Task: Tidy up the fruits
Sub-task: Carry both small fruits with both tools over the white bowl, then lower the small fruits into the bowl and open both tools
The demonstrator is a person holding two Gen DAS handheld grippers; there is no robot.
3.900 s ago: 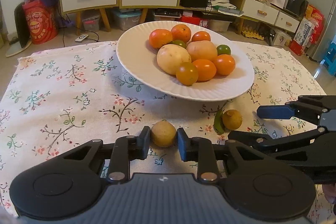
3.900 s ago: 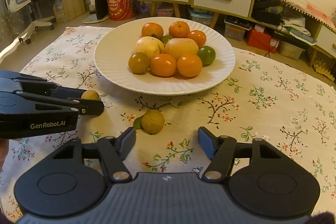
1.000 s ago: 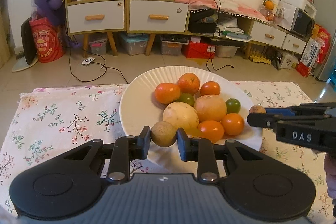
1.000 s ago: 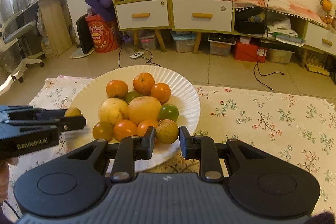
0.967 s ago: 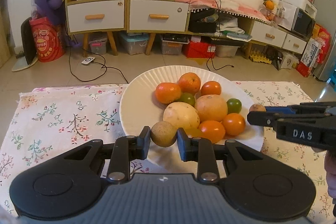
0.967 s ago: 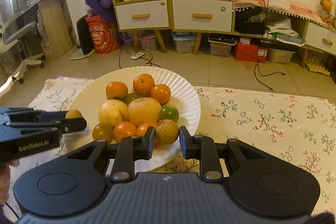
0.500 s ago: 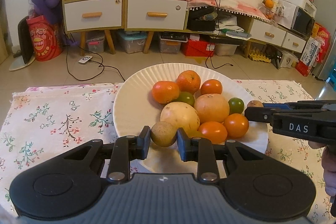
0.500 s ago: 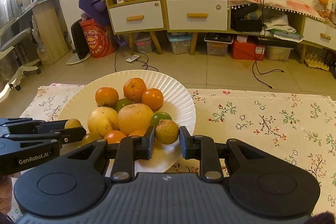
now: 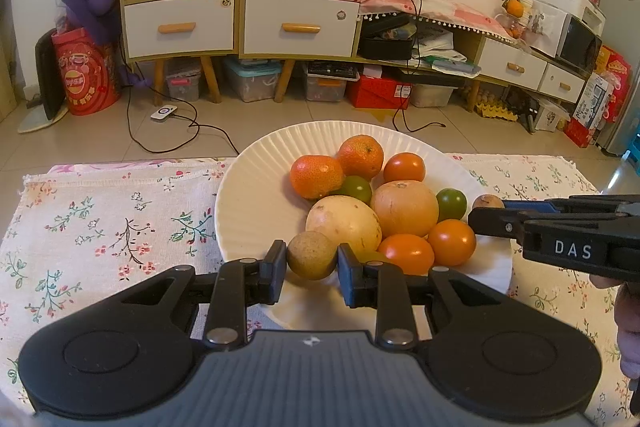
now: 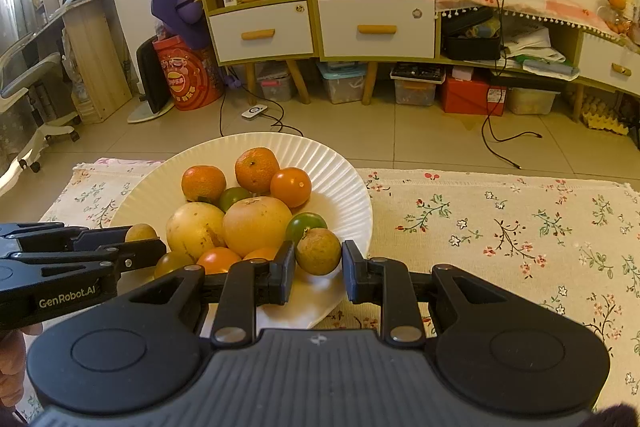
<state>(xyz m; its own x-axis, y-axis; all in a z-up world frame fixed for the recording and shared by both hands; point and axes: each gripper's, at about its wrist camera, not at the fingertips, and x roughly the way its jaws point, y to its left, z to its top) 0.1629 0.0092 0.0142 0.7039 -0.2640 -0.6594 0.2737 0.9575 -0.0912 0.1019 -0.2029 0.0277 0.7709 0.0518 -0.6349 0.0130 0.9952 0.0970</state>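
1. Both small brownish fruits are no longer lying on the counter point(image 9: 100, 227) in front of the plate point(image 9: 256, 187); they are now hanging above its near part, each one clamped in a gripper.
2. The left gripper point(image 9: 312, 269) is pinching the left brown fruit point(image 9: 311, 255) over the near rim of the plate, just before the pale yellow fruit point(image 9: 343, 221).
3. The right gripper point(image 10: 318, 273) is squeezing the right brown fruit point(image 10: 318, 251) at the plate's right side, beside a green fruit point(image 10: 304, 225).
4. The plate is already carrying a heap of orange, green and pale fruits, so free room is remaining mostly on its left half.
5. Risk, in my judgement: a round fruit released on the heap or near the rim is likely rolling off onto the cloth; also the two grippers may be bumping each other or the pile.
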